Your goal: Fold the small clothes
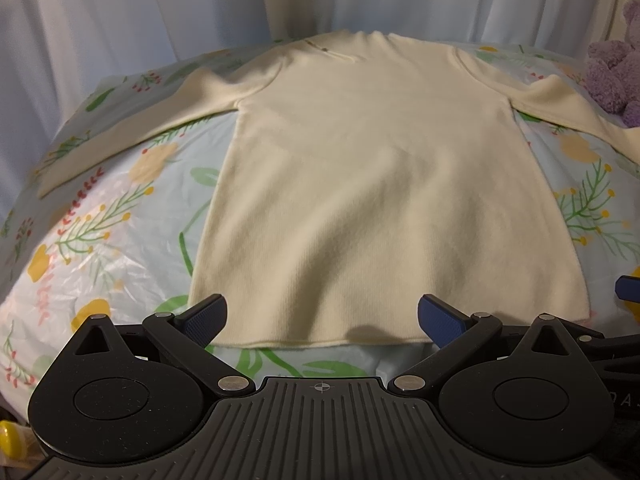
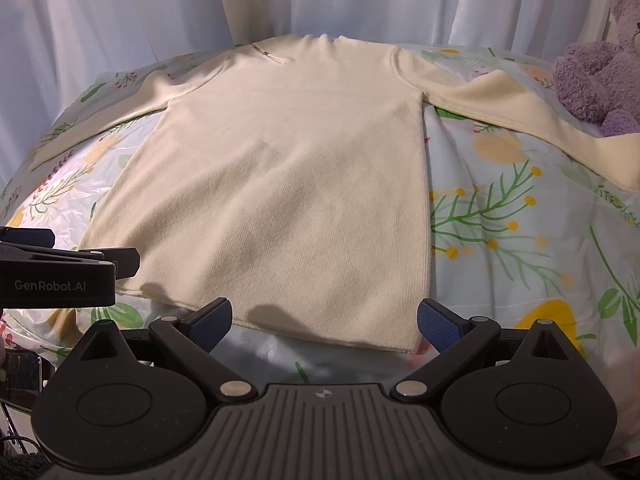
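A cream long-sleeved knit sweater lies flat on the flowered cloth, collar far, hem near, both sleeves spread out sideways. My left gripper stands open just above the hem, with nothing between its blue pads. From the right wrist view the same sweater fills the middle. My right gripper is open too, over the hem near its right corner. The left gripper shows at that view's left edge. A blue finger tip of the right gripper peeks in at the left view's right edge.
A purple plush bear sits at the far right, close to the right sleeve. White curtains hang behind the surface. The flowered cloth is covered with shiny plastic and curves down at the sides.
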`<state>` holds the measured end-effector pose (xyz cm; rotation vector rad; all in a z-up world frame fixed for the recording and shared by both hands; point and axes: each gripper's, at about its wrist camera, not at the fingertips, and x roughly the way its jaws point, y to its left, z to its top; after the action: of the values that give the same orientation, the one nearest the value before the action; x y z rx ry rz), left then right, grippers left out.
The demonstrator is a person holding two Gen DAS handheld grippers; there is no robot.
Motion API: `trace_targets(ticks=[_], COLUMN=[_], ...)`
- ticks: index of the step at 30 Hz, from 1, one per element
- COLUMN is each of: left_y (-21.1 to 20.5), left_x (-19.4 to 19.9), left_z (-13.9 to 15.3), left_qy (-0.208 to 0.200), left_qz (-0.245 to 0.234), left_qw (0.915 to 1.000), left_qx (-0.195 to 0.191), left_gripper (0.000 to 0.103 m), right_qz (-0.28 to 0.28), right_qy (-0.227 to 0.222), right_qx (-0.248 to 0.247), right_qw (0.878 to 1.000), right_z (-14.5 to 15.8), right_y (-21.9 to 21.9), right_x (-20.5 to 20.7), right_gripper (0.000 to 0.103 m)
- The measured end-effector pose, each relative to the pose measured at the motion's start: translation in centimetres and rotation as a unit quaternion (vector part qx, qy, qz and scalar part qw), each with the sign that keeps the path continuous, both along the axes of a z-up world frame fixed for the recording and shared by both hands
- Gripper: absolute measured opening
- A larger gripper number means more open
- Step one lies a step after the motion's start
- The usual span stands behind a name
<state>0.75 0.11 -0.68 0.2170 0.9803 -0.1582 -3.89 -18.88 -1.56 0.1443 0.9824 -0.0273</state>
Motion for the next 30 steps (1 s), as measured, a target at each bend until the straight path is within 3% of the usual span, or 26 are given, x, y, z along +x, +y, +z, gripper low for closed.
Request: trace_targets(ticks=[30], left_y=[-0.18], left_x=[0.77], left_z=[0.06], left_qy=[0.011], left_qz=[-0.001], left_qw=[0.9999], left_qx=[-0.002], left_gripper=[0.103], right_qz=[0.002], right_qy=[0.005], right_qx=[0.0], right_qw=[1.0], right_z=[0.1], right_y=[-0.04], right_x=[0.44], right_gripper=[0.099])
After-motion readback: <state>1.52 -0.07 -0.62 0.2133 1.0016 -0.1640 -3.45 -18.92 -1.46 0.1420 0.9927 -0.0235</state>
